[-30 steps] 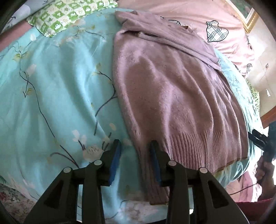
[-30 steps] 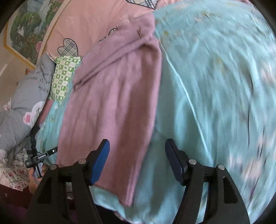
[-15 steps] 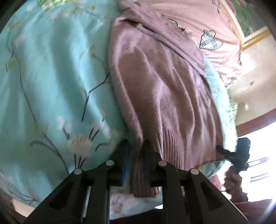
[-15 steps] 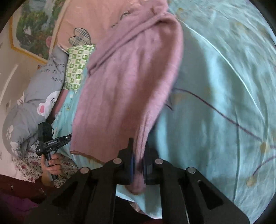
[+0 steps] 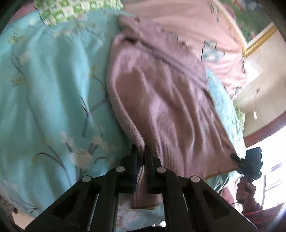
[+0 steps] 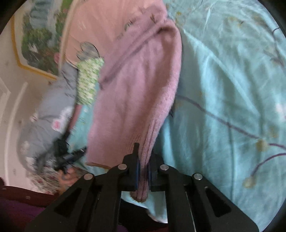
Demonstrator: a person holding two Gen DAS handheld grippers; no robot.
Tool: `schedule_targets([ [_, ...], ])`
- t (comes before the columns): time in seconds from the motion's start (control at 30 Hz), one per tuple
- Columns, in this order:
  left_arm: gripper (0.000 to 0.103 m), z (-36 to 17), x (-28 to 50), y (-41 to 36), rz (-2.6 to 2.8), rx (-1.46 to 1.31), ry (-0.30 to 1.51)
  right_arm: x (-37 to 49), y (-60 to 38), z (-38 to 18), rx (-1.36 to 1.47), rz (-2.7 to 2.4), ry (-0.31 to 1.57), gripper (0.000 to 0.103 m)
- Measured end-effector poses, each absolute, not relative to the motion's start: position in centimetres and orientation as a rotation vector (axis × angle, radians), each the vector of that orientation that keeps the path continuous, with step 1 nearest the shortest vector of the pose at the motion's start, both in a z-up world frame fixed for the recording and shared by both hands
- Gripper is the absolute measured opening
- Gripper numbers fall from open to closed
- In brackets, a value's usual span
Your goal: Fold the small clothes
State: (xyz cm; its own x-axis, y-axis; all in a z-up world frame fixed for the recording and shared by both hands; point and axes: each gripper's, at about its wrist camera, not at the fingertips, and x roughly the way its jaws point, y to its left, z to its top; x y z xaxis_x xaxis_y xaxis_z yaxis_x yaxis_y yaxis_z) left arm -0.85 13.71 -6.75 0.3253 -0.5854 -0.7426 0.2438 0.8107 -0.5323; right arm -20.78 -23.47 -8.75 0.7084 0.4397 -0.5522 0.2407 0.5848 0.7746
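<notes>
A mauve knitted sweater [image 5: 160, 100] lies lengthwise on a turquoise floral bedsheet [image 5: 50, 92], collar at the far end, ribbed hem toward me. My left gripper [image 5: 140, 151] is shut on the hem's left corner. My right gripper [image 6: 143, 157] is shut on the hem's right corner; the sweater [image 6: 135, 85] rises from the sheet [image 6: 223, 89] near both grips. The right gripper also shows in the left wrist view [image 5: 234, 158], pinching the far hem corner.
A pink pillow with plaid hearts [image 5: 187, 23] and a green checked cloth [image 5: 75, 9] lie at the head of the bed. A grey printed quilt [image 6: 48, 114] lies at the left in the right wrist view. A framed picture [image 6: 41, 41] hangs behind.
Both grippers closed on the sweater's hem corners from open a second ago. Since then the hem has been lifted slightly and the sweater pulled taut, showing lengthwise wrinkles.
</notes>
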Motion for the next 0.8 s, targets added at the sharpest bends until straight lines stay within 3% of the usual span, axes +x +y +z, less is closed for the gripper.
schedule_targets([
  [0.37, 0.003, 0.7, 5.7, 12.1, -0.594, -0.416, 0.893, -15.8, -28.0, -0.8, 0.964, 0.311, 0.521, 0.008],
  [0.8, 0.003, -0.8, 25.7, 4.0, -0.500, -0.387, 0.763, 5.1, -39.5, 1.1, 0.960, 0.183, 0.397, 0.008],
])
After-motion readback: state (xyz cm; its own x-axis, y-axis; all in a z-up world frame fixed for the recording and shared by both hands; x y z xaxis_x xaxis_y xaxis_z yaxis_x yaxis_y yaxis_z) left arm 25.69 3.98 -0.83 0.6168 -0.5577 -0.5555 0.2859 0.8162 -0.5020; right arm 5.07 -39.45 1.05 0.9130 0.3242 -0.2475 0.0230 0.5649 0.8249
